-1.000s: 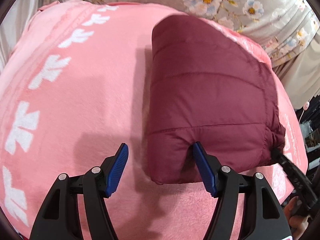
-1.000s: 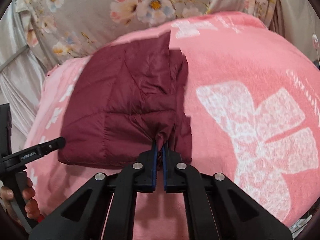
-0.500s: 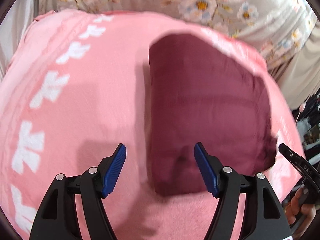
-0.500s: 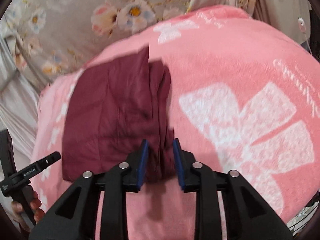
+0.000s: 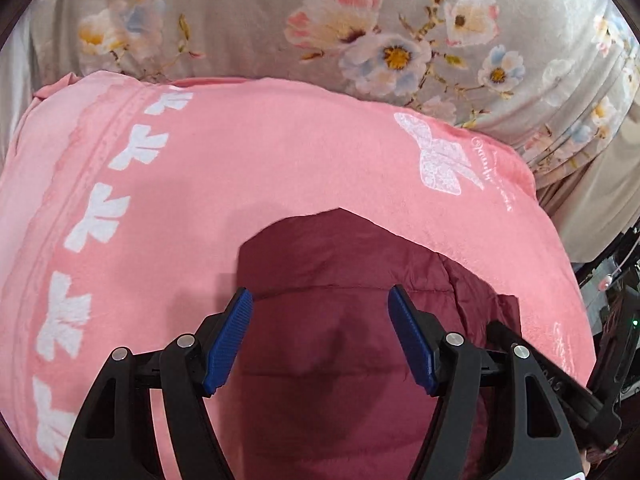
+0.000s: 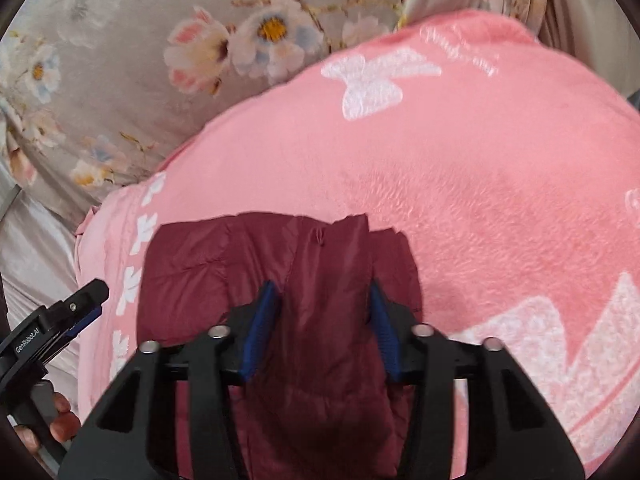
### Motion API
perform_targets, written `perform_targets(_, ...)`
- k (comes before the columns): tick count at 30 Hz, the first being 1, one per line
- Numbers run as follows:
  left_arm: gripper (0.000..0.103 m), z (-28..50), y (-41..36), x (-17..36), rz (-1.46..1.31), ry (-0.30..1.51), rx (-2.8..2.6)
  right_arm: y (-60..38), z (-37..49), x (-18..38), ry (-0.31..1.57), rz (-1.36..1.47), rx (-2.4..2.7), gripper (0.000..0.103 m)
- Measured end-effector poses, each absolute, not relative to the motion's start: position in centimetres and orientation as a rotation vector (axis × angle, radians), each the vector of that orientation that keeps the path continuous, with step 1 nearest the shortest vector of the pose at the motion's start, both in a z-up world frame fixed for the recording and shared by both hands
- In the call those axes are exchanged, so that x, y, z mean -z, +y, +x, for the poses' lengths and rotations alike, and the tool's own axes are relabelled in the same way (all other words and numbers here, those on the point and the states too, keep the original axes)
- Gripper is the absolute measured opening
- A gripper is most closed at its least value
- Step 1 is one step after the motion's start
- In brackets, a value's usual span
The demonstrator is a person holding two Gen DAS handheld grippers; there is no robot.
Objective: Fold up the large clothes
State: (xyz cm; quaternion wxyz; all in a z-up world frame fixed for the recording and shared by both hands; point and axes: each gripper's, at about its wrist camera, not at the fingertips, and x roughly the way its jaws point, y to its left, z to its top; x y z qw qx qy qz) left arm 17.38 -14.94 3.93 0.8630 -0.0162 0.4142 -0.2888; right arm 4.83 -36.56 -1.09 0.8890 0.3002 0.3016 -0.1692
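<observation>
A folded maroon quilted jacket [image 5: 332,320] lies on a pink blanket [image 5: 260,160] with white bow prints. My left gripper [image 5: 320,340] is open, its blue pads spread wide over the jacket's left part. In the right wrist view the jacket [image 6: 192,280] shows as a folded bundle with a raised ridge down its middle. My right gripper [image 6: 322,328] is open, its pads on either side of that ridge, not pinching it. The left gripper's tip also shows at the left edge of the right wrist view [image 6: 80,304].
A grey floral sheet [image 5: 360,20] rises behind the blanket. It also shows in the right wrist view [image 6: 140,60]. The blanket's right edge drops off toward dark clutter [image 5: 616,300]. Pale fabric [image 6: 32,248] lies at the left.
My right gripper has opened and let go of the jacket's edge. Both grippers have moved forward over the jacket, which now sits lower and closer in both views.
</observation>
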Motion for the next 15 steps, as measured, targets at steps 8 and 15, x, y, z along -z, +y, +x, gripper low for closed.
perform_targets(8, 0.068, 18.6, -18.8, 1.8, 0.051, 0.924, 0.557, -35.4, 4.2, 2.2, 0.596, 0.390, 0.543, 0.004)
perform_targets(15, 0.075, 17.8, -20.4, 3.6, 0.115, 0.844, 0.510, -36.0, 5.8, 6.0, 0.638, 0.343, 0.566, 0.004)
